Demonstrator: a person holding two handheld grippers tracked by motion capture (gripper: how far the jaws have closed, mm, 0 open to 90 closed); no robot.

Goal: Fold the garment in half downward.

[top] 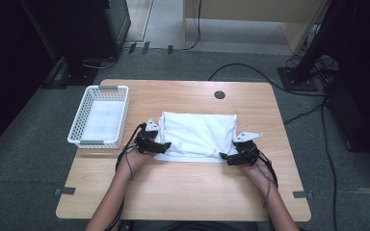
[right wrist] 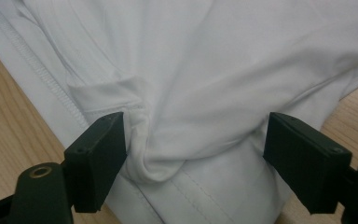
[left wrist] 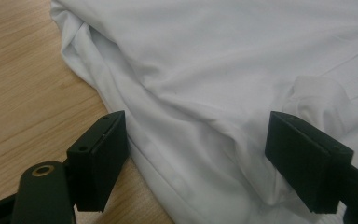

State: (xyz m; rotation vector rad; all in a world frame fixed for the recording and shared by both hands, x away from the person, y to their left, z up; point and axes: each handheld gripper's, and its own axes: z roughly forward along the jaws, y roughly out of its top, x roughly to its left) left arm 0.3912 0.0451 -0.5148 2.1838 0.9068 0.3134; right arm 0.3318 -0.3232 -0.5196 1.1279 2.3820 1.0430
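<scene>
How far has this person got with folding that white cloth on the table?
Well along, it seems. The white cloth already lies folded into a neat rectangle on the table. In hand: the left gripper and right gripper sit at its near corners, jaws open around bunched fabric, not pinching it. Probably left: another fold, or lifting it into the white basket at the left, which has no cloth in it yet.

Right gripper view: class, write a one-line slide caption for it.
The right gripper stands open over a bunched fold of the white cloth on the wooden table.
</scene>
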